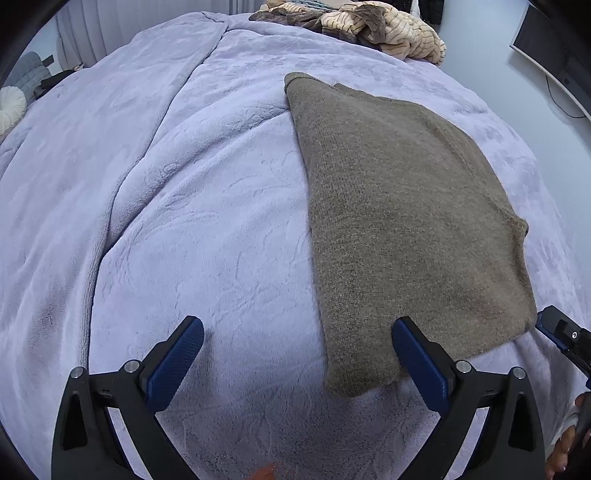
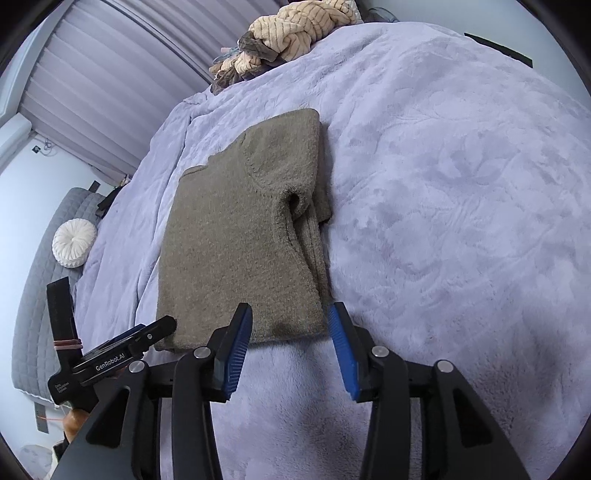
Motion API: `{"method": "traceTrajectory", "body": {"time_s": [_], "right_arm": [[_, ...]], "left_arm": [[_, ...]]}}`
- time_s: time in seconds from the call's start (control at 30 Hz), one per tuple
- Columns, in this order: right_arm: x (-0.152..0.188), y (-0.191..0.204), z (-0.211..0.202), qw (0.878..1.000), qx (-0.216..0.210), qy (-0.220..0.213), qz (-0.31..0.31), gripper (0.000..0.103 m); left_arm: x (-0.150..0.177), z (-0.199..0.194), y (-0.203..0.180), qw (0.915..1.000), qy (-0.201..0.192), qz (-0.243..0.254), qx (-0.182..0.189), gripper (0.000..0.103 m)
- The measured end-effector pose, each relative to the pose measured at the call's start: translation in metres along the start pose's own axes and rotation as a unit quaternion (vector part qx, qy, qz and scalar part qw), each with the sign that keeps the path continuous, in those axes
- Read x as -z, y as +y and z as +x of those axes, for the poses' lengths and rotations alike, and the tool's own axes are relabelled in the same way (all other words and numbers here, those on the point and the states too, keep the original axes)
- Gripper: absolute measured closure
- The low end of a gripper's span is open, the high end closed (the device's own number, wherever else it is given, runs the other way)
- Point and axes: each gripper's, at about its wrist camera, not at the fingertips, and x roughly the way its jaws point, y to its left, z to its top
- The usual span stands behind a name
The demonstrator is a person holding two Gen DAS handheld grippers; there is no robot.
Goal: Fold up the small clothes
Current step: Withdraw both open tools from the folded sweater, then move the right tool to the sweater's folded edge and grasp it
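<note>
Two pairs of blue-padded black jaws stand apart over the bed, neither pressing on anything. The left gripper [image 1: 297,334] spreads wide: its right pad lies over the near edge of the folded olive-brown knitted sweater [image 1: 399,221], its left pad over bare bedding, and only the sweater's near left corner falls inside the gap. The right gripper [image 2: 290,319] is parted more narrowly, its fingertips straddling the sweater's near right corner [image 2: 236,229] without closing on it.

The sweater lies flat in a neat rectangle, a tucked sleeve and ribbed hem showing along its right edge. Its near edge sits close to both grippers; its far edge reaches toward the middle of the bed.

Around it the plush lavender blanket [image 1: 184,184] spreads broad and bare, with long soft creases running down its left side and plenty of open room to either side of the sweater.

At the far end of the bed sits a heap of cream-and-brown striped garments [image 2: 295,33], well apart from the sweater. Beyond the bed's left side are pale vertical blinds [image 2: 92,85], a grey quilted seat [image 2: 33,295] and a round white pleated cushion [image 2: 74,243]; a dark monitor [image 1: 546,44] stands off to the right.
</note>
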Motion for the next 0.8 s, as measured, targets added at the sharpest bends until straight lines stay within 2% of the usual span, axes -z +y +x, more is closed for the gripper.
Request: {"method": "traceTrajectory", "body": {"time_s": [0.1, 0.17, 0.3, 0.4, 0.47, 0.57, 0.8], "right_arm": [[0.000, 0.000, -0.001, 1.000, 0.000, -0.003, 0.001, 0.041], [0.000, -0.001, -0.001, 1.000, 0.000, -0.003, 0.002, 0.037], [-0.002, -0.003, 0.001, 1.000, -0.006, 0.000, 0.009, 0.037], [-0.006, -0.005, 0.003, 1.000, -0.010, 0.001, 0.013, 0.036], [-0.010, -0.006, 0.004, 1.000, -0.015, 0.001, 0.014, 0.035], [-0.021, -0.008, 0.007, 1.000, -0.022, 0.000, 0.019, 0.035], [-0.058, -0.011, 0.024, 0.998, -0.044, -0.003, 0.036, 0.034]], "left_arm": [[0.000, -0.002, -0.001, 0.9999, -0.005, 0.008, -0.006, 0.001], [0.000, -0.003, -0.002, 0.9999, -0.006, 0.010, -0.003, 0.001], [-0.003, 0.000, 0.002, 0.9997, 0.003, 0.003, 0.023, 0.001], [-0.008, 0.000, 0.010, 0.9995, 0.001, -0.011, 0.029, 0.001], [-0.015, -0.002, 0.015, 0.9983, -0.002, -0.019, 0.055, 0.001], [-0.033, -0.005, 0.021, 0.9962, -0.015, -0.036, 0.077, 0.001], [-0.081, 0.013, 0.014, 0.9949, -0.019, -0.035, 0.092, 0.001]]}}
